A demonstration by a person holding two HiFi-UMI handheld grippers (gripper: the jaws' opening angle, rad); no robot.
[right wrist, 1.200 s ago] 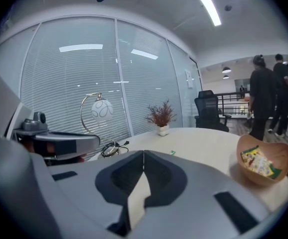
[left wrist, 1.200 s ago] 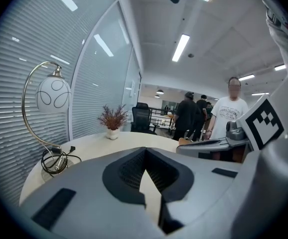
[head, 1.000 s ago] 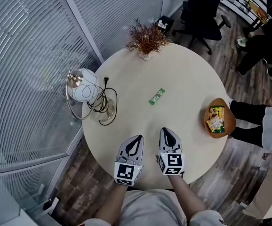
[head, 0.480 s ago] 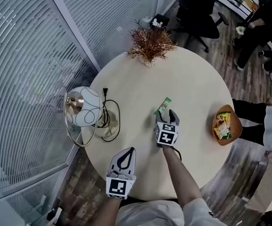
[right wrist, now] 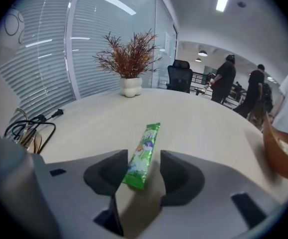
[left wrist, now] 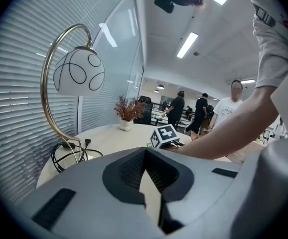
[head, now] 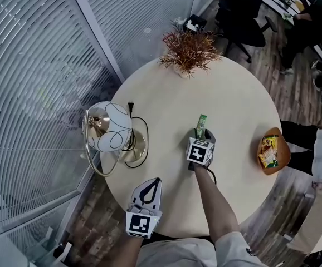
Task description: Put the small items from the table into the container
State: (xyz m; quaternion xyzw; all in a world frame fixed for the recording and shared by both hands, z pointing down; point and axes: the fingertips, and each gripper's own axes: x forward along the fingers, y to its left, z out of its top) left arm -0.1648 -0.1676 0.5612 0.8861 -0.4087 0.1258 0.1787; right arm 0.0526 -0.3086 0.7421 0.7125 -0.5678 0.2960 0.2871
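Office corner, brightly lit overhead.
Slatted blinds (head: 30, 65) line the glass wall; wood floor (head: 272, 71), black office chair (head: 244, 21) beyond.

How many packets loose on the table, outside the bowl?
1: the green packet, mid-table, near end between the closing jaws of the right tongs, not yet pinched. The lamp could hide more.

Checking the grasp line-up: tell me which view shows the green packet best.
The right gripper view: the green packet lies on the table, its near end between the right gripper's closing jaws. The head view shows it small, beyond the gripper. The left gripper view does not show it.
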